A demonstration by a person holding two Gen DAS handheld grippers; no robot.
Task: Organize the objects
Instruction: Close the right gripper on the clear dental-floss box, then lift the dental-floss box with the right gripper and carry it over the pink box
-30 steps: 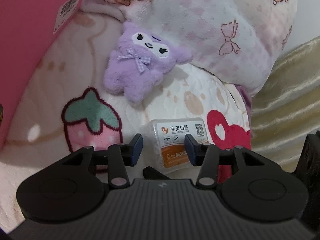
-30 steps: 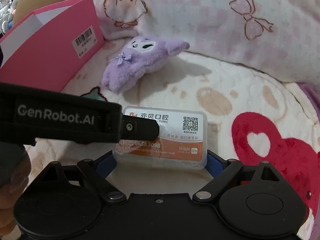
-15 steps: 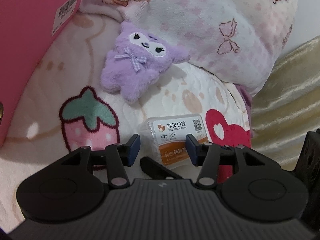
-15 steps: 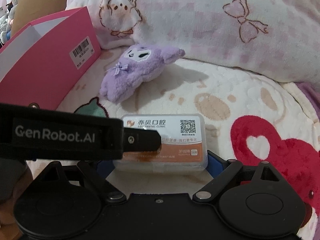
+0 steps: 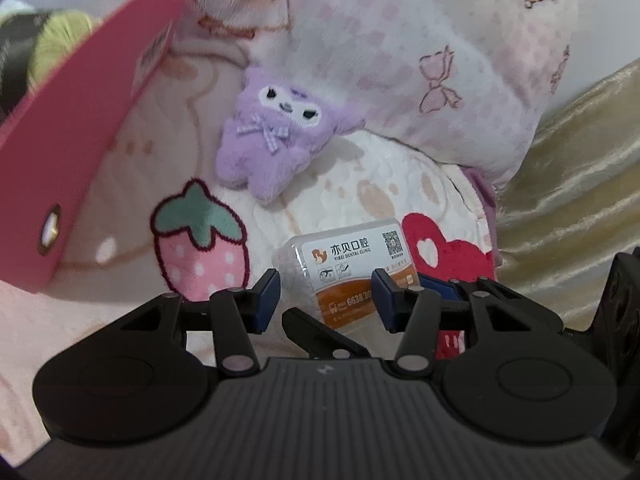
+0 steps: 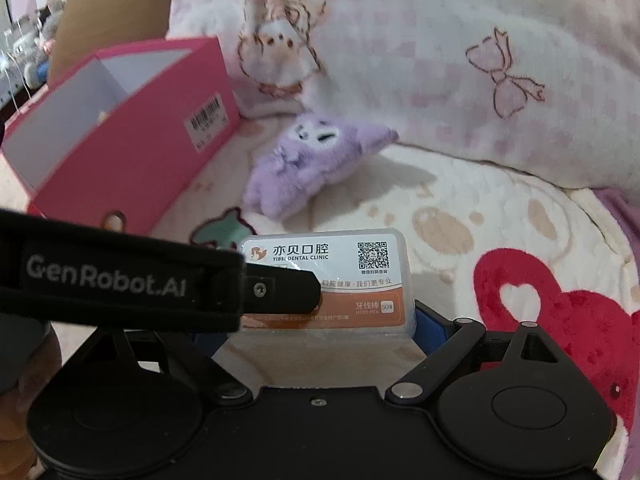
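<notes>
A clear floss-pick box [image 6: 320, 256] with a white and orange label hangs just above the blanket, and my right gripper [image 6: 316, 328] is shut on its two short ends, jaws wide. In the left wrist view the same box [image 5: 352, 256] shows beyond my left gripper [image 5: 326, 300], which stands open with nothing pressed between its pads. One right pad [image 5: 436, 284] shows at the box's right end. The left gripper's finger [image 6: 280, 290] crosses in front of the box's label in the right wrist view. A purple plush toy [image 6: 312, 164] lies behind, on the blanket.
An open pink cardboard box [image 6: 132, 148] stands at the left; its wall [image 5: 80, 140] is close to the left gripper. A large pink-patterned pillow [image 6: 460, 60] fills the back. The blanket bears a strawberry [image 5: 200, 248] and a red heart [image 6: 560, 312]. Gold cloth [image 5: 568, 200] lies at the right.
Both grippers have risen, the floss-pick box going up with the right one. The plush and blanket sit lower and smaller in view, and the pink box's open top now shows.
</notes>
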